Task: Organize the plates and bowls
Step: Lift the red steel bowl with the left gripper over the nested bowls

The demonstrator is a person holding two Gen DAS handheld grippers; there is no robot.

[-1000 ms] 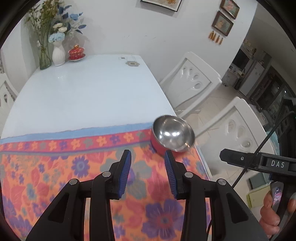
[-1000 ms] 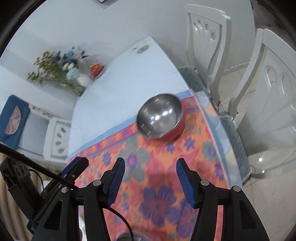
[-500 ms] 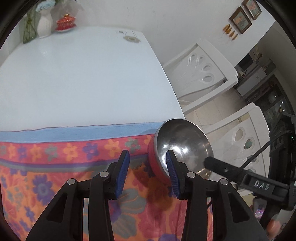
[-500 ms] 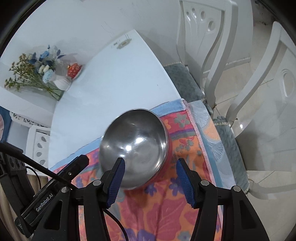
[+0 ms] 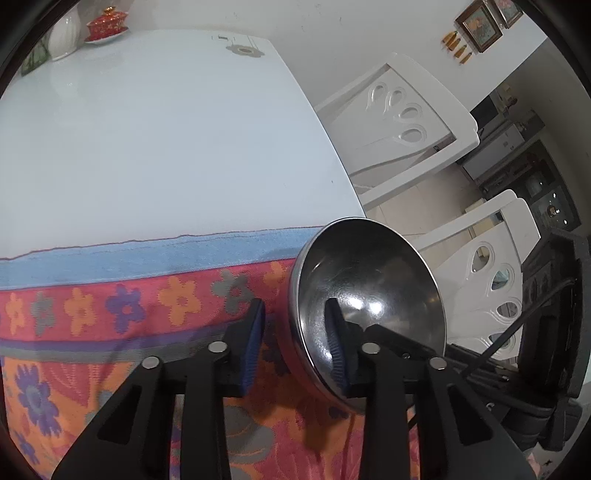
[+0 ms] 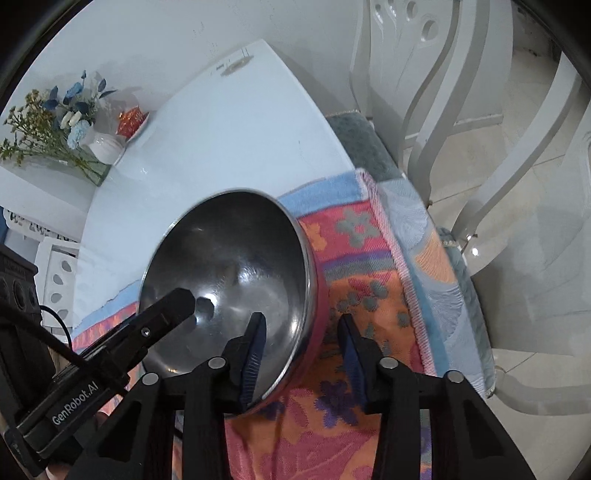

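We straddle bowl (image 5: 369, 295) rim both sides: left gripper (image 5: 295, 343) at 9 o'clock, right gripper (image 6: 303, 350) at 3; jaws closing, not yet clamped; seat evenly, lift level

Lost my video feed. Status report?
Left gripper and right gripper each straddle the bowl rim, jaws just closing, not yet pressing. Bowl sits on flowered cloth. Nothing in the way.

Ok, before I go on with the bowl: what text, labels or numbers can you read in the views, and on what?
"GenRobot.AI": white lettering on the left gripper's black body, seen in the right wrist view.
The small mark at the far end of the white table: too small to read.
The framed pictures on the wall: no legible text.
Nothing is printed on the steel bowl.
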